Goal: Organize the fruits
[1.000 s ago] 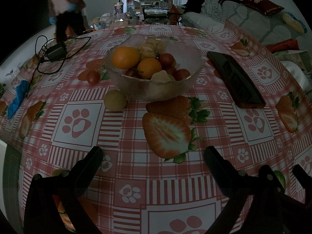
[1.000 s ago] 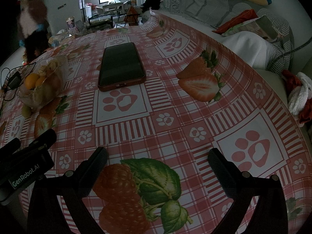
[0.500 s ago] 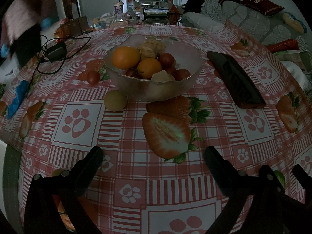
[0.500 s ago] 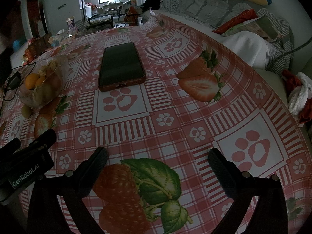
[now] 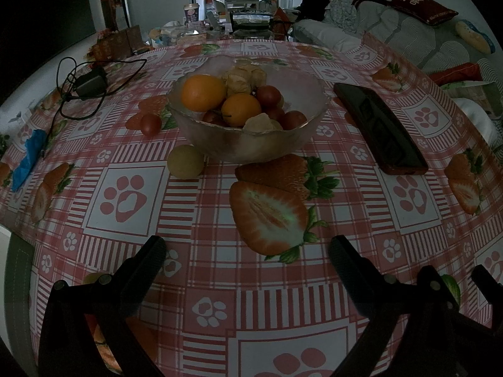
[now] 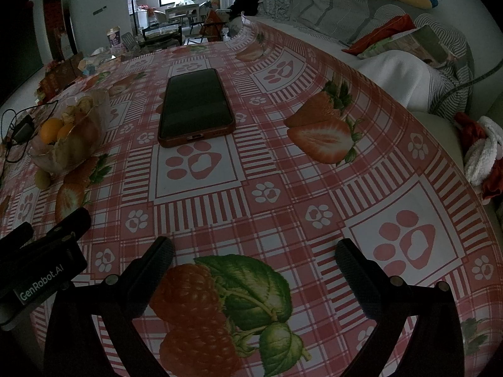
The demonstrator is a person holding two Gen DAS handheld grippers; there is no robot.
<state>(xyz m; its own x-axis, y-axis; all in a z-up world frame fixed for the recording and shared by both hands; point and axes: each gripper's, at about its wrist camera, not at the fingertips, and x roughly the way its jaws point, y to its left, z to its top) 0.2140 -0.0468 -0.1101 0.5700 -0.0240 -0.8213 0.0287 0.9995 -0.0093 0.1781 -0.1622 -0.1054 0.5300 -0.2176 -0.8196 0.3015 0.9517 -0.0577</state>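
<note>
Beside the glass bowl (image 5: 251,144), yellow-green fruit (image 5: 185,165) looks light, firm, round, likely to roll: pinch across its middle. Left gripper (image 5: 246,262) and right gripper (image 6: 254,262) gape, empty.

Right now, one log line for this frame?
left gripper: open, empty | right gripper: open, empty | bowl: fruit inside | yellow fruit, tomato: outside

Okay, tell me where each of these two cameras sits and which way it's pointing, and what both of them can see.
Left wrist: on the left gripper, low over the tablecloth, facing the fruit bowl; its open fingers show.
Right wrist: on the right gripper, facing the phone and the sofa beyond; its open fingers and the left gripper's body at the left edge show.
Shared: bowl, phone, yellow-green fruit beside the bowl.
</note>
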